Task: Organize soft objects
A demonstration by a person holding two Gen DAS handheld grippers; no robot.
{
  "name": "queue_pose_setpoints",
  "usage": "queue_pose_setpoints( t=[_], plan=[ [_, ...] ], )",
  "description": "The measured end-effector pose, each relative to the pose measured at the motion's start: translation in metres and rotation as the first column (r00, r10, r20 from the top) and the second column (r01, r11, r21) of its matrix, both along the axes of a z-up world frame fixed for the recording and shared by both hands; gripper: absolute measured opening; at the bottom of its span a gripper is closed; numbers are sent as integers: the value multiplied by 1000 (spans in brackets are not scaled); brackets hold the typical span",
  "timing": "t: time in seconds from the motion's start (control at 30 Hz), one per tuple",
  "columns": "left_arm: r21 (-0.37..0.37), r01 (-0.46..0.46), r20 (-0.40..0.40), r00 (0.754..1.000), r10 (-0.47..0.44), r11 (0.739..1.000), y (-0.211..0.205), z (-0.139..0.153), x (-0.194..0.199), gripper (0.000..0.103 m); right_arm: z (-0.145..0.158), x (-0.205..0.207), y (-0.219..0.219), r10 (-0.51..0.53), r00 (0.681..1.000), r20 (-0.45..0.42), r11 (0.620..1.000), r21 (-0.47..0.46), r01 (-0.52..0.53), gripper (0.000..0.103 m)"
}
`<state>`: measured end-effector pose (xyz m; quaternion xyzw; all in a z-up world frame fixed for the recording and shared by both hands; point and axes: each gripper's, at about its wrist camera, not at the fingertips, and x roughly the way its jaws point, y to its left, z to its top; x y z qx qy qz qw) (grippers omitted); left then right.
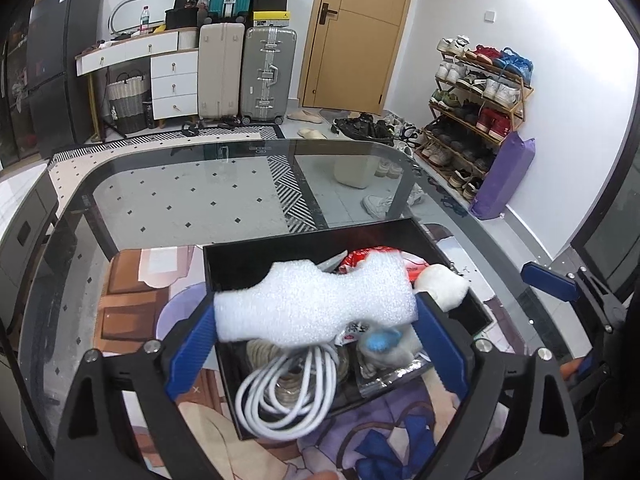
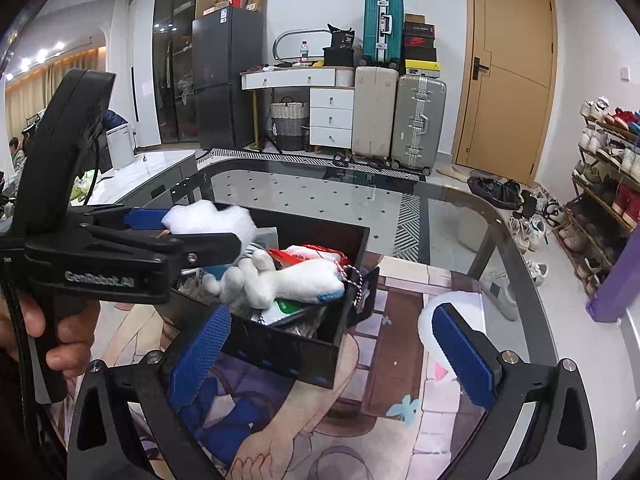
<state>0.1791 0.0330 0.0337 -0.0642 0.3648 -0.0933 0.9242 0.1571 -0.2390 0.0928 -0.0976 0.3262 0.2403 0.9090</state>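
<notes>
My left gripper (image 1: pixel 316 320) is shut on a white foam piece (image 1: pixel 316 304) and holds it over an open black box (image 1: pixel 280 256). The foam piece (image 2: pixel 212 216) and the left gripper (image 2: pixel 200 236) also show in the right wrist view, above the box (image 2: pixel 288 348). The box holds a white plush toy (image 2: pixel 280 280), a coiled white cable (image 1: pixel 288 392), a red packet (image 1: pixel 360 258) and a small item with a blue spot (image 1: pixel 380 340). My right gripper (image 2: pixel 332 344) is open and empty, just right of the box. Another white foam piece (image 2: pixel 430 314) lies behind its right finger.
The box stands on a printed mat (image 2: pixel 400 380) on a glass table (image 1: pixel 192 196). Suitcases (image 1: pixel 248 72), a white desk (image 1: pixel 160 60), a door (image 1: pixel 356 32) and a shoe rack (image 1: pixel 472 108) stand behind the table.
</notes>
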Motion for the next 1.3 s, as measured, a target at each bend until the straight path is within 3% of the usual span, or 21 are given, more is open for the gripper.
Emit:
queue_pose_setpoints(
  t=[0.37, 0.77, 0.9, 1.07, 1.3],
  plan=[
    [-6, -73, 97, 993, 74, 997, 20, 10, -44, 103, 6, -15, -9, -19, 1000, 11, 999, 46, 18, 102],
    [46, -183, 157, 972, 174, 982, 33, -8, -85, 103, 5, -43, -8, 13, 996, 88, 993, 119, -24, 102],
    [67, -179, 162, 973, 166, 982, 27, -14, -92, 103, 4, -50, -8, 23, 994, 110, 992, 120, -36, 102],
    [25, -169, 163, 973, 163, 985, 24, -17, -95, 103, 3, -50, -10, 18, 992, 123, 990, 139, -36, 102],
    [31, -165, 196, 968, 156, 986, 16, -19, -97, 103, -3, -51, -11, 26, 992, 126, 990, 135, -44, 102]
  ],
)
